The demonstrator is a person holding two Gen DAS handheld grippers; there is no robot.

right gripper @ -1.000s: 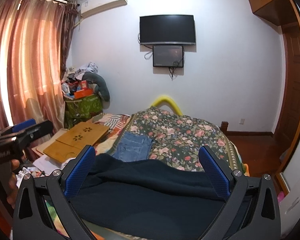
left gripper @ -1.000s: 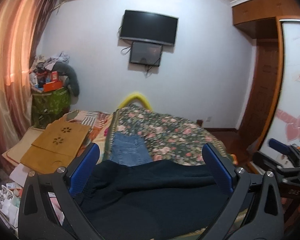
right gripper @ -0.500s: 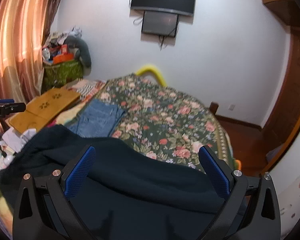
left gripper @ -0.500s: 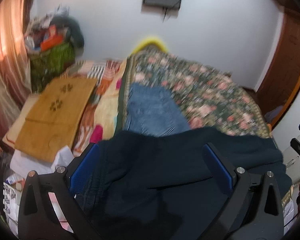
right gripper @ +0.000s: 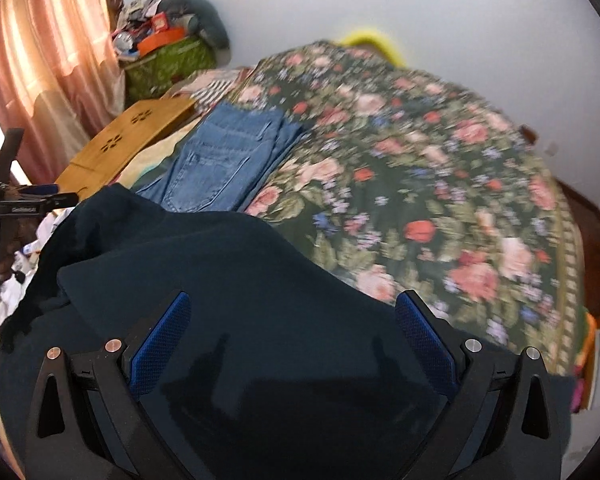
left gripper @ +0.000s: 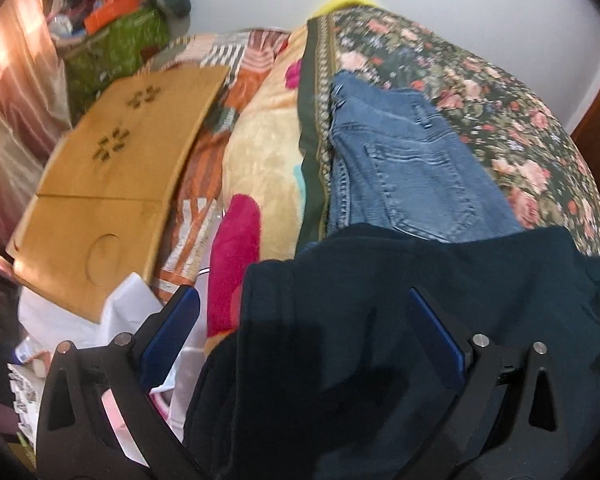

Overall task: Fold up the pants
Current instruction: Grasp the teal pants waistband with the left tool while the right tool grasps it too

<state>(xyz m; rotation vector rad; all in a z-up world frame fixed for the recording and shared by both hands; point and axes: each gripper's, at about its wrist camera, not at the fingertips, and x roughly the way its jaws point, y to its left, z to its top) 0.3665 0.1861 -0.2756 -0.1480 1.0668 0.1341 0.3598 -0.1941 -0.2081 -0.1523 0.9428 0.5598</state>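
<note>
Over the near edge of the bed [right gripper: 440, 200], both cameras have tipped down from the wall toward the dark pants [right gripper: 240, 300], suggesting a first grasp is near. Left gripper [left gripper: 304, 340] and right gripper [right gripper: 292, 332] hang wide open, holding nothing. Blur and frame edges hide the pants' waistband and legs.
</note>
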